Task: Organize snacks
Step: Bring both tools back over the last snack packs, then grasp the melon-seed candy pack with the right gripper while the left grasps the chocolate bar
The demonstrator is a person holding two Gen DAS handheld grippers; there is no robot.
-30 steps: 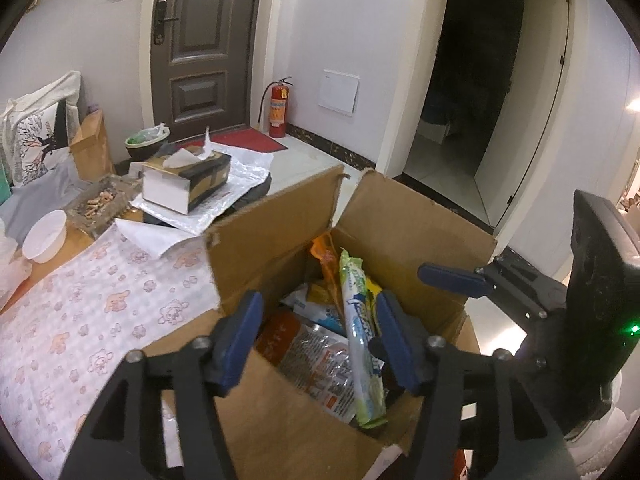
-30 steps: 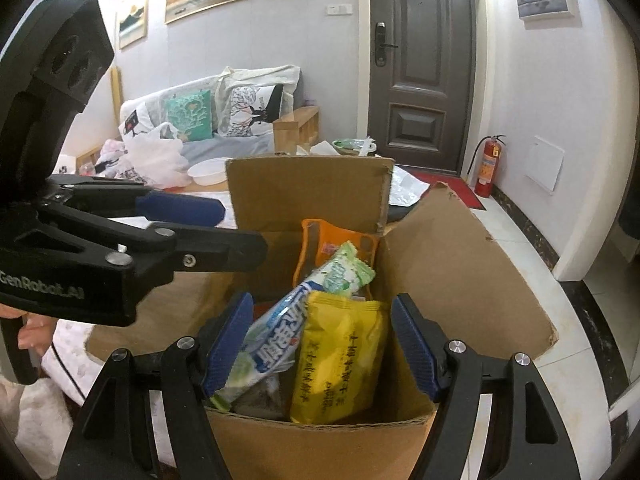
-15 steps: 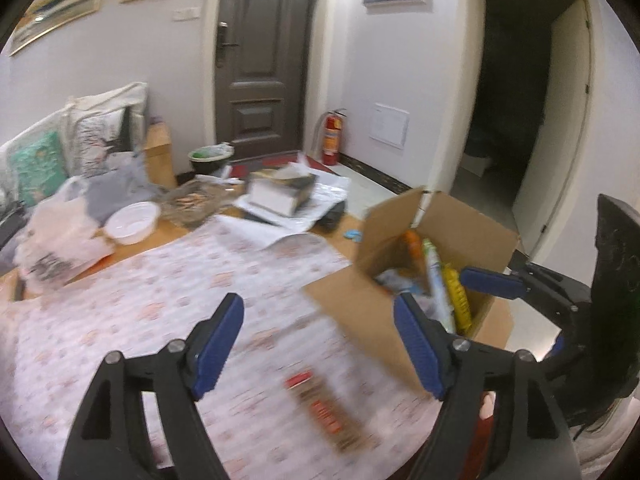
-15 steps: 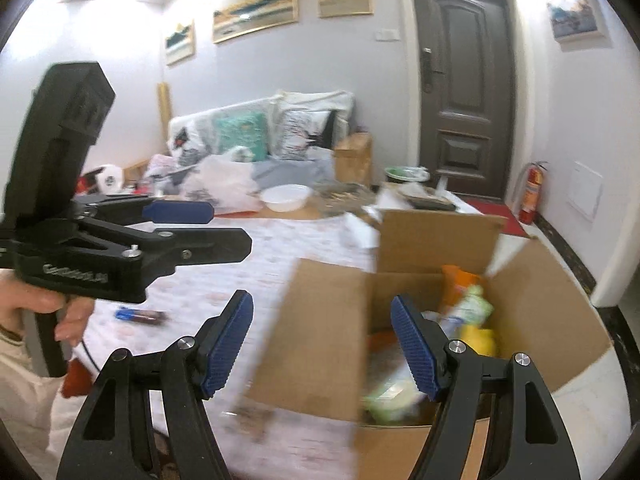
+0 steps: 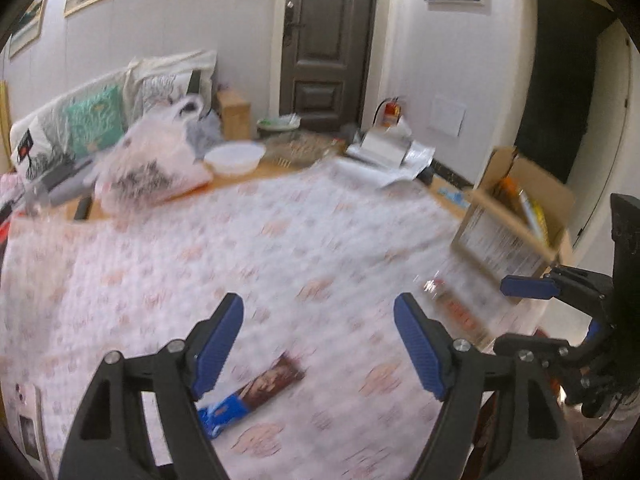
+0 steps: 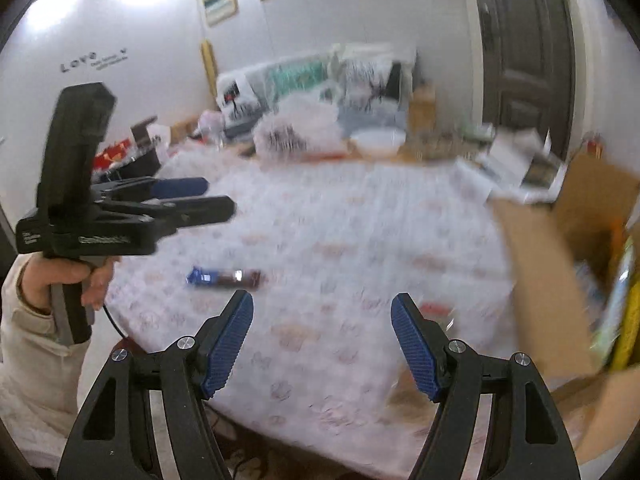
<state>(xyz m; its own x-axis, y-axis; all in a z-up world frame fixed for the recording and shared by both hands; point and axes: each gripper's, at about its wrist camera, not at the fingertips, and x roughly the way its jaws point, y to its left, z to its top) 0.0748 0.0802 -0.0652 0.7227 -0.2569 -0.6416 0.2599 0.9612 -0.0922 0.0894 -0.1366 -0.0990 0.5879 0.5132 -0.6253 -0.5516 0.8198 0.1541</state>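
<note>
Beside the box (image 5: 516, 216), which already holds several snacks, two bars wait on the table (image 5: 280, 248): a brown-blue bar (image 5: 256, 390) well left of it, another bar (image 5: 456, 312) just beside it. Left gripper (image 5: 318, 344) and right gripper (image 6: 322, 344) both gape apart, empty.

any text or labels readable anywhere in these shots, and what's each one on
"LOVE", in dark letters on the white wall; the smaller line beside it is blurred.
Print on the side of the left gripper: blurred, unreadable.
Wrapper of the snack bar on the tablecloth: blurred, unreadable.
Printed label on the flap of the cardboard box: blurred, unreadable.
</note>
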